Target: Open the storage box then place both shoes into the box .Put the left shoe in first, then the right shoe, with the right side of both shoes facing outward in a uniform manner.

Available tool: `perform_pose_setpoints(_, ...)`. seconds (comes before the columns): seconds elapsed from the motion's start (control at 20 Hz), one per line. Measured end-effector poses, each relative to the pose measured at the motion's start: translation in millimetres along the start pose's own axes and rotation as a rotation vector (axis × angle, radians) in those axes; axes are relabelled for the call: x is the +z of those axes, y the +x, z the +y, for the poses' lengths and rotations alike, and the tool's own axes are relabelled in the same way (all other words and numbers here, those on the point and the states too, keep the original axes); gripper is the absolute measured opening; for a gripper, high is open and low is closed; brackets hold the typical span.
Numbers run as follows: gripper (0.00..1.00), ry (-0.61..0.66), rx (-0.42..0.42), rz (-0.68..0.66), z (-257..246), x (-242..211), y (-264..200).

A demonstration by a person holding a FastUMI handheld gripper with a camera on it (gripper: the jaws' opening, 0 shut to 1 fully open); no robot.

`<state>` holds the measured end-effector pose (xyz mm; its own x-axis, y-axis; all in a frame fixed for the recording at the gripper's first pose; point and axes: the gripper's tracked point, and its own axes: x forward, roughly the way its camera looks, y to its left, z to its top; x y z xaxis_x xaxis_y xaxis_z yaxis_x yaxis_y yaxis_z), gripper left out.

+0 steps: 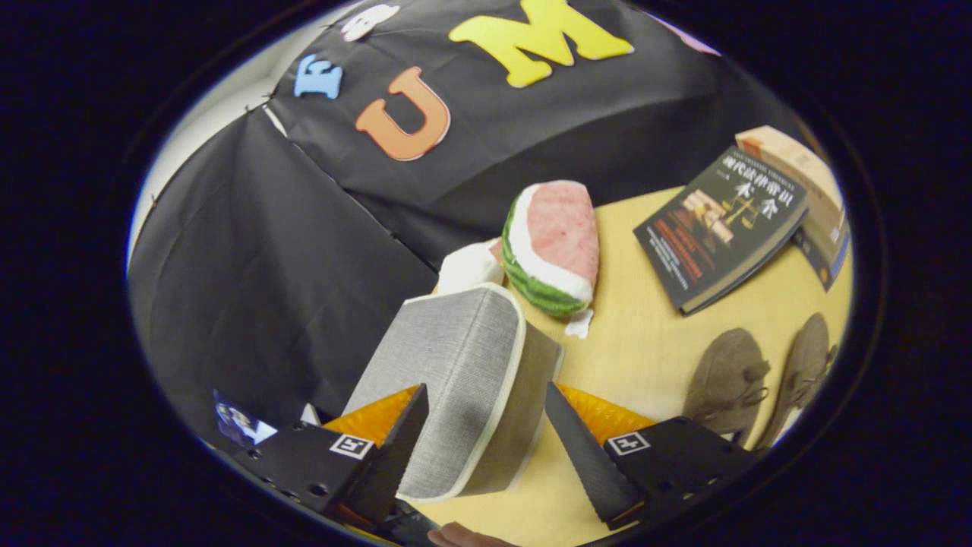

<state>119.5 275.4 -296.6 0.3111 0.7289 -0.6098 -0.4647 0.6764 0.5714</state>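
A grey fabric storage box [456, 357] with cream trim stands on the yellow table [645, 342], its lid down. My gripper [484, 391] is open and straddles the box's near end. The left finger [399, 448] lies against the grey top, while the right finger [585, 456] stands a little clear of the box's side. Two brown suede lace-up shoes [725, 384] [806, 365] lie side by side on the table, off to the right of the right finger.
A plush watermelon slice [554, 243] and a white soft object [471, 266] sit just beyond the box. Further right, a dark book [721, 228] leans over a tan book [805, 182]. A fingertip of the person's hand [463, 538] shows below the fingers.
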Motion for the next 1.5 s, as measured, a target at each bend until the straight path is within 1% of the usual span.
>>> perform_pose_setpoints(0.1,0.96,0.074,0.062,0.046,-1.6,-3.7,14.6)
perform_pose_setpoints(0.3,0.96,0.231,0.222,0.124,11.5,-12.5,26.0)
perform_pose_setpoints(0.45,0.94,0.298,0.283,0.178,21.4,-22.1,32.1)
perform_pose_setpoints(0.5,0.84,0.319,0.295,0.178,25.5,-21.0,34.4)
perform_pose_setpoints(0.55,0.76,0.327,0.3,0.178,27.5,-21.5,34.5)
perform_pose_setpoints(0.65,0.61,0.332,0.301,0.167,30.9,-20.4,33.1)
perform_pose_setpoints(0.7,0.47,0.32,0.286,0.156,31.5,-19.1,32.0)
perform_pose_setpoints(0.75,0.42,0.299,0.273,0.161,31.3,-21.1,31.2)
perform_pose_setpoints(0.85,0.42,0.282,0.233,0.151,31.5,-17.5,26.8)
perform_pose_setpoints(0.9,0.22,0.284,0.196,0.152,30.3,-14.6,23.8)
perform_pose_setpoints(0.95,0.22,0.282,0.182,0.164,36.7,-16.1,23.3)
perform_pose_setpoints(1.05,0.05,0.256,0.112,0.169,37.1,-14.9,20.1)
perform_pose_setpoints(1.1,0.01,0.255,0.087,0.165,39.1,-13.5,20.6)
perform_pose_setpoints(1.15,0.01,0.26,0.077,0.165,43.5,-8.5,16.2)
perform_pose_setpoints(1.3,0.01,0.304,0.093,0.13,66.9,8.5,7.0)
perform_pose_setpoints(1.4,0.0,0.279,0.085,0.119,84.7,18.5,-2.2)
perform_pose_setpoints(1.5,0.01,0.22,0.049,0.12,101.8,23.2,-8.5)
